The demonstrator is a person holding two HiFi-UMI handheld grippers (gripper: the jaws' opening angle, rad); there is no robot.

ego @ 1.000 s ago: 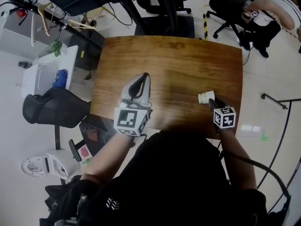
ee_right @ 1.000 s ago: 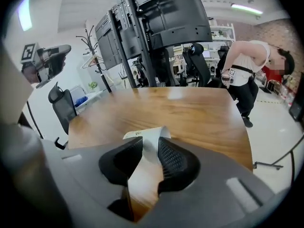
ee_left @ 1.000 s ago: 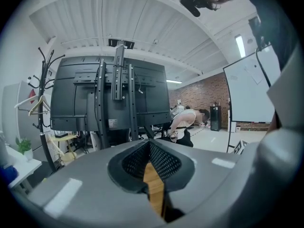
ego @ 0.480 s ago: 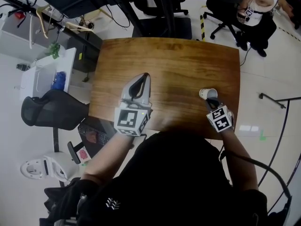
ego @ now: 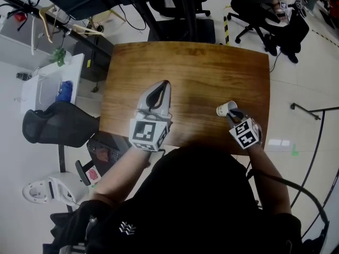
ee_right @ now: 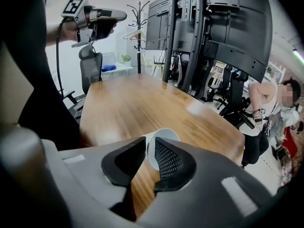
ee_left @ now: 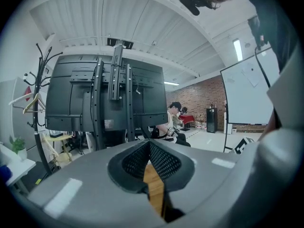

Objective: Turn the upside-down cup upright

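A white paper cup (ego: 224, 109) sits near the right front of the wooden table (ego: 185, 67), mouth up and leaning a little left. My right gripper (ego: 232, 114) reaches down onto its rim. In the right gripper view the cup (ee_right: 166, 133) has its wall between the jaws of the right gripper (ee_right: 148, 148), one pad inside the mouth and one outside. The jaws are opening and a thin gap shows beside the wall. My left gripper (ego: 158, 89) hovers over the table's left front, shut and empty; its tips (ee_left: 149, 148) meet. It also shows raised at upper left, the left gripper (ee_right: 95, 20).
The table's right edge (ego: 267, 99) lies close beyond the cup. Black monitor stands (ee_right: 213, 37) and office chairs (ego: 180, 28) crowd the far side. A seated person (ee_right: 268, 103) is at back right. A white side table (ego: 50, 83) and a black chair (ego: 55, 123) stand at left.
The cup lay on its side a second ago; it now points mouth-up. My right gripper rolled, rose a little and shifted left with it. The left gripper stayed put.
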